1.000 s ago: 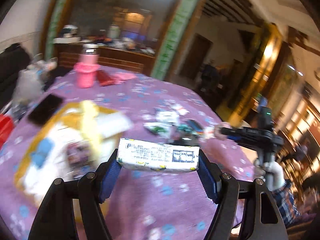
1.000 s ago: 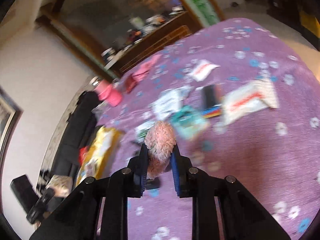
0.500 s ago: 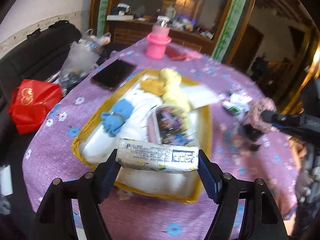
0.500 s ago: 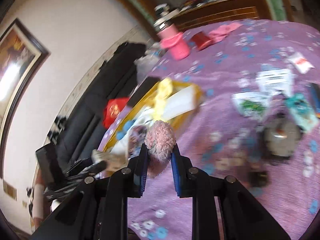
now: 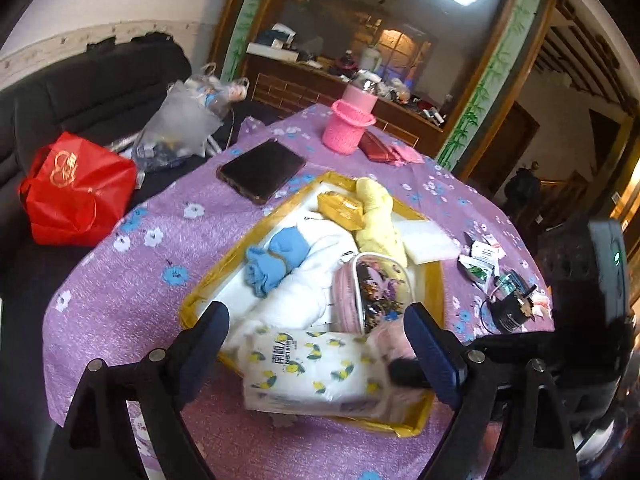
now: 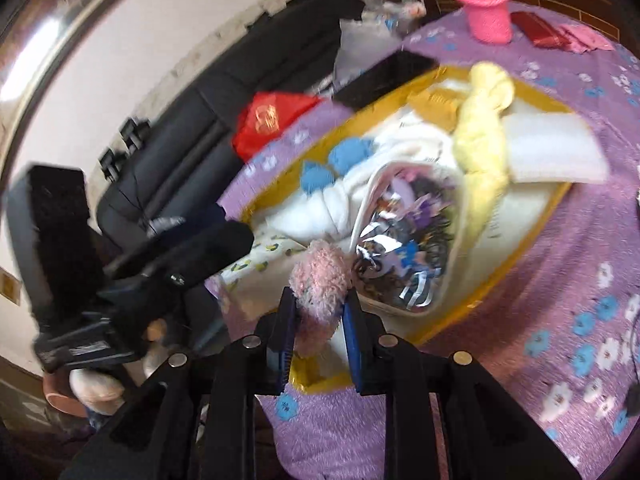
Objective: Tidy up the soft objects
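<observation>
- The yellow-rimmed shallow tray (image 5: 434, 280) sits on the purple flowered surface (image 5: 168, 216) and already holds several soft things: a blue knitted piece (image 5: 276, 264), a white fluffy towel (image 5: 300, 292), a pale yellow rolled cloth (image 5: 378, 216), a clear-fronted pink pouch with a printed picture (image 5: 372, 288) and a white foam pad (image 5: 428, 240) lying over the far rim.
- The left gripper (image 5: 316, 340) has its jaws spread wide and holds nothing; the white soft tissue pack printed with lemons (image 5: 316, 372) lies just below them at the near end of the tray, free of both pads.
- The right gripper (image 6: 318, 320) has its jaws drawn narrow, pinching the fluffy pink pom-pom-like ball (image 6: 320, 284), which hangs above the tray's near corner, close to the pouch and the tissue pack.
- Step in hand, as I judge it: the tissue pack is placed, and the pink ball is on the point of being set down.
- The next move probably calls for lowering the right gripper into the small gap beside the pouch, opening the jaws, and lifting clear without dragging the fluff; the left gripper is close by and should keep out of the way.
- Small packets (image 5: 480, 256) lie on the surface beyond the tray; whether they count as soft I cannot tell.
</observation>
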`<action>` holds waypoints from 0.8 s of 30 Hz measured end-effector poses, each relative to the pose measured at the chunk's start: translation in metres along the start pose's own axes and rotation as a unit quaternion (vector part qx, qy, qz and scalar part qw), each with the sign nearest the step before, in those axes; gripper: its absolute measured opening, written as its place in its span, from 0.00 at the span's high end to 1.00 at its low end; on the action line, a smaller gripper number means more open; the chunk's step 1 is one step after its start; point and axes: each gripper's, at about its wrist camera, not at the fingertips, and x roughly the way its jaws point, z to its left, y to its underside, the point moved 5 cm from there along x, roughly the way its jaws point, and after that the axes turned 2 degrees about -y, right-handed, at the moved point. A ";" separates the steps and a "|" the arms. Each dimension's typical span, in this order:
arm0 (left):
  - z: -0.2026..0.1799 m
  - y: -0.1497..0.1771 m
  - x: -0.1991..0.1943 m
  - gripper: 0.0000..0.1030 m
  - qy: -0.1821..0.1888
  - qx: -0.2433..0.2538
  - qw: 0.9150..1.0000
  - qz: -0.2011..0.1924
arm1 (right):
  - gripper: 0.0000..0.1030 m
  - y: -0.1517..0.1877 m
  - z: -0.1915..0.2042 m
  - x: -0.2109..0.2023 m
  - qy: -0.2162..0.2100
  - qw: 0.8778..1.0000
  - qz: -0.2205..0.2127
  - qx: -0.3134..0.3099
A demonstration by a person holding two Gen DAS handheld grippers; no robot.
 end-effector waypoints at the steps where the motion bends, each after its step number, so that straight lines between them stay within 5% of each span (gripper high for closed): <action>1: 0.000 0.001 0.004 0.11 0.005 -0.005 1.000 0.005 | 0.77 0.000 -0.001 0.008 0.006 1.000 0.009 0.003; 3: 0.000 0.001 0.011 0.11 0.008 -0.014 1.000 0.010 | 0.73 -0.001 -0.003 0.016 0.020 1.000 0.013 0.006; 7: 0.000 -0.002 0.018 0.11 0.032 -0.050 0.998 0.002 | 0.44 0.006 -0.001 0.010 0.035 0.999 0.000 0.000; 13: -0.010 -0.008 -0.006 0.11 0.044 -0.068 0.995 -0.056 | 0.38 0.014 -0.013 -0.053 0.033 0.996 -0.088 0.012; 18: -0.050 -0.015 -0.019 0.10 0.049 -0.013 0.994 -0.095 | 0.30 0.038 -0.040 -0.131 0.109 0.975 -0.194 0.021; 24: -0.163 -0.002 -0.007 0.07 0.095 0.134 0.983 -0.081 | 0.21 0.086 -0.091 -0.227 0.190 0.936 -0.285 0.083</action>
